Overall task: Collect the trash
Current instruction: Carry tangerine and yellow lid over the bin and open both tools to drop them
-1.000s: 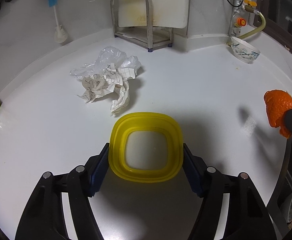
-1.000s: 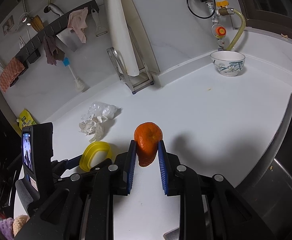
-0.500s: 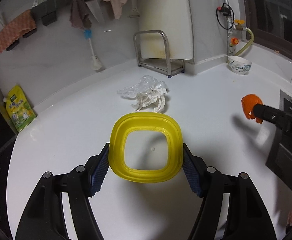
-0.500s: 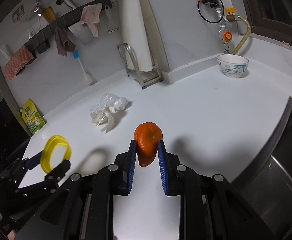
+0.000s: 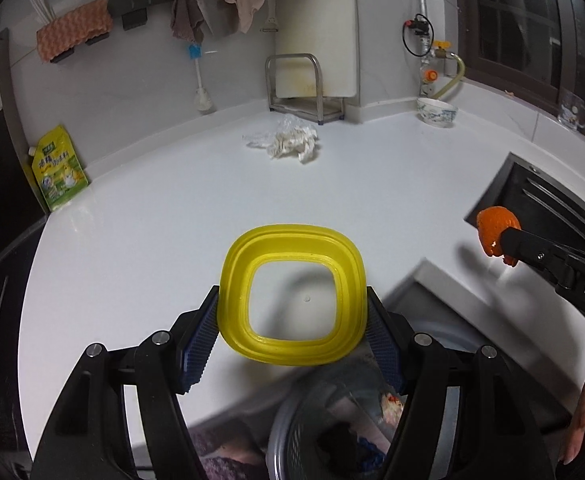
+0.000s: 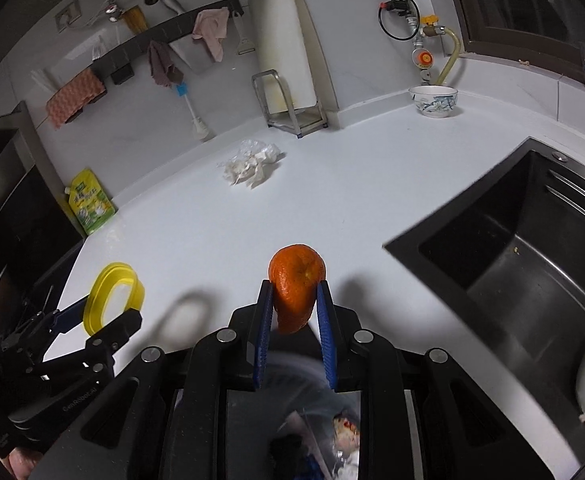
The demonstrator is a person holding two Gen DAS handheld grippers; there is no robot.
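In the left wrist view, our left gripper [image 5: 292, 320] clamps a yellow ring-shaped lid [image 5: 292, 296] by its two sides, held in the air over the near edge of the white counter [image 5: 172, 208]. Below it, past that edge, a bin with a clear liner [image 5: 332, 432] shows blurred, with some scraps already inside. Far back, near the counter's rear edge and just in front of the metal rack [image 5: 300, 88], lies a crumpled heap of paper and plastic wrap [image 5: 286, 142], untouched. At the right, our right gripper [image 5: 504, 240] comes in sideways with orange peel [image 5: 496, 226] in its tip.

In the right wrist view, the right gripper [image 6: 294, 312] is closed narrowly on the orange peel [image 6: 296, 284], the blue pads pressing both flanks, above the counter's near edge [image 6: 212, 240]. The yellow lid [image 6: 112, 300] hangs in the left gripper [image 6: 104, 316] over the near left corner.

We judge the task about midway: two pieces are lifted and close to the bin but not yet dropped, and the crumpled heap [image 6: 252, 164] is left to fetch.

Only the right view shows the dark sink [image 6: 512, 272] cut into the counter's right side in full, and a dish at its near edge; the left view shows the bin's mouth more fully.
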